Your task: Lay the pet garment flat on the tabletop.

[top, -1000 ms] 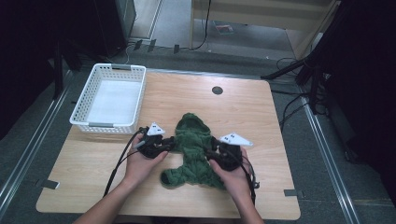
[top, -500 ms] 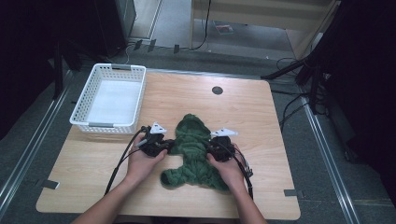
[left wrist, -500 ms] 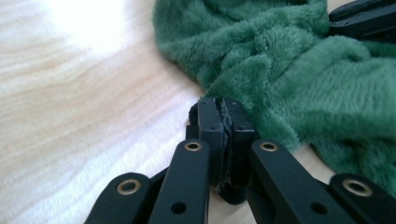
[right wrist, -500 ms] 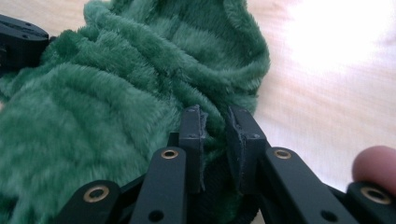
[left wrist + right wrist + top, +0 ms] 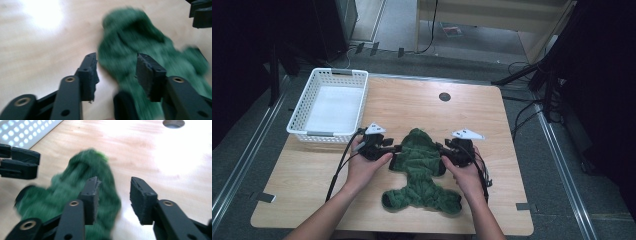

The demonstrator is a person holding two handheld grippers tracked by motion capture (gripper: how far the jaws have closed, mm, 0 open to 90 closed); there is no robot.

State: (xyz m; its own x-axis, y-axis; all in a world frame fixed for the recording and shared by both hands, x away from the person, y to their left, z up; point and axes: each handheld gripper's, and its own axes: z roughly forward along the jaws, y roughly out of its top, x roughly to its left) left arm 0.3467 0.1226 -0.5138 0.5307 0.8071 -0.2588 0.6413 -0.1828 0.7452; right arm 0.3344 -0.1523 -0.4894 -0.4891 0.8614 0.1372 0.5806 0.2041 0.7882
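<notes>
Wooden tabletop point(image 5: 412, 100) carries green fuzzy knitted garment point(image 5: 422, 167), lying flat near front edge. Left gripper point(image 5: 392, 150) and right gripper point(image 5: 443, 152) flank its upper part, jaws just opened, released, gripping nothing. White perforated plastic basket point(image 5: 332, 102) sits at far left, well apart.

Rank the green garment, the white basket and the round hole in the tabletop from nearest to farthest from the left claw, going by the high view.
1. Green garment: right beside the left claw, at the table's middle.
2. White basket: behind and to the claw's left, at the table's far left corner.
3. Round hole: farthest, near the table's far edge, right of the basket.
</notes>
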